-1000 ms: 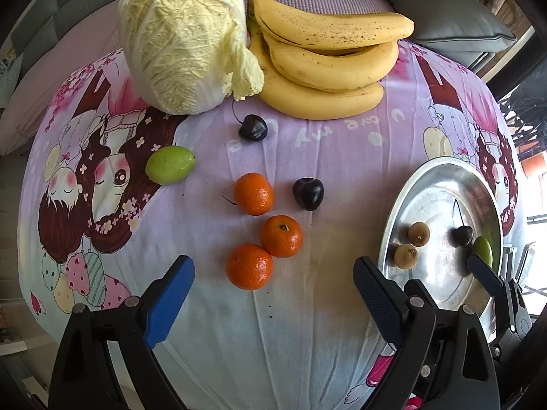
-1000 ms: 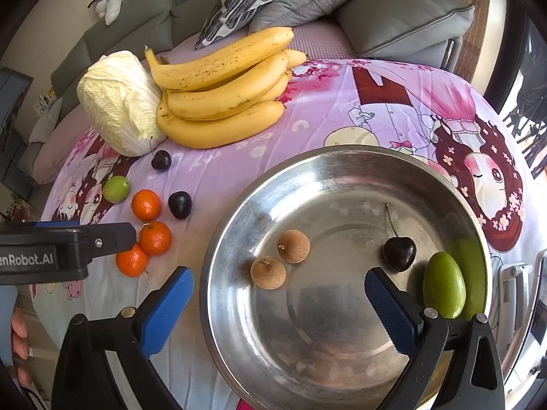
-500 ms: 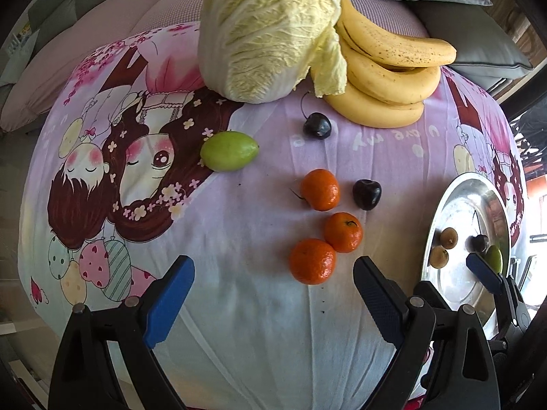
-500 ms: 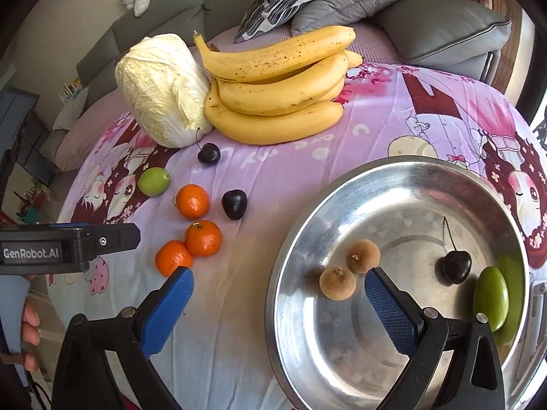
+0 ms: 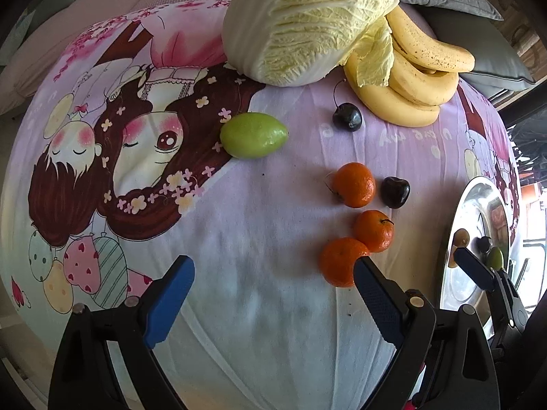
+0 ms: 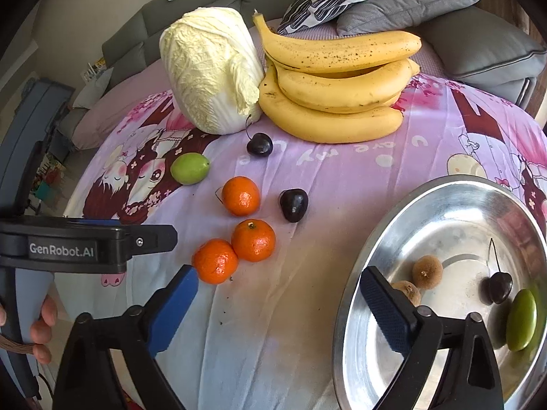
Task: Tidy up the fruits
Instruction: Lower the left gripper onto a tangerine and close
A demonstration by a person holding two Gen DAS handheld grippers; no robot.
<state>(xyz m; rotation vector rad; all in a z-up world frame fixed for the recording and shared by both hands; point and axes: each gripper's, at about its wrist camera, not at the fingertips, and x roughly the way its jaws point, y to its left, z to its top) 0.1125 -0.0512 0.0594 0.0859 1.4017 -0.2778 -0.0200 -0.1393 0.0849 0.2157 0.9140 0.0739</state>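
Note:
On the purple cartoon cloth lie a green fruit [image 5: 253, 134], three mandarins [image 5: 354, 184] [image 5: 373, 230] [image 5: 342, 261] and two dark cherries [image 5: 347, 117] [image 5: 395, 187]. A steel bowl [image 6: 454, 201] at the right holds two brown longans [image 6: 427, 271], a cherry [image 6: 499, 287] and a green fruit [image 6: 521, 319]. My left gripper [image 5: 273, 283] is open and empty, near the front mandarin. My right gripper [image 6: 277, 294] is open and empty, between the mandarins [image 6: 215, 261] and the bowl.
A napa cabbage [image 5: 307, 20] and a bunch of bananas [image 6: 338, 85] lie at the back of the table. Grey sofa cushions [image 6: 478, 41] stand behind them. The left gripper's body [image 6: 68, 246] shows at the left in the right wrist view.
Both grippers have swung left: the fruits and cabbage have shifted right in both views, and the bowl has slid to the right edge. Both grippers stay open.

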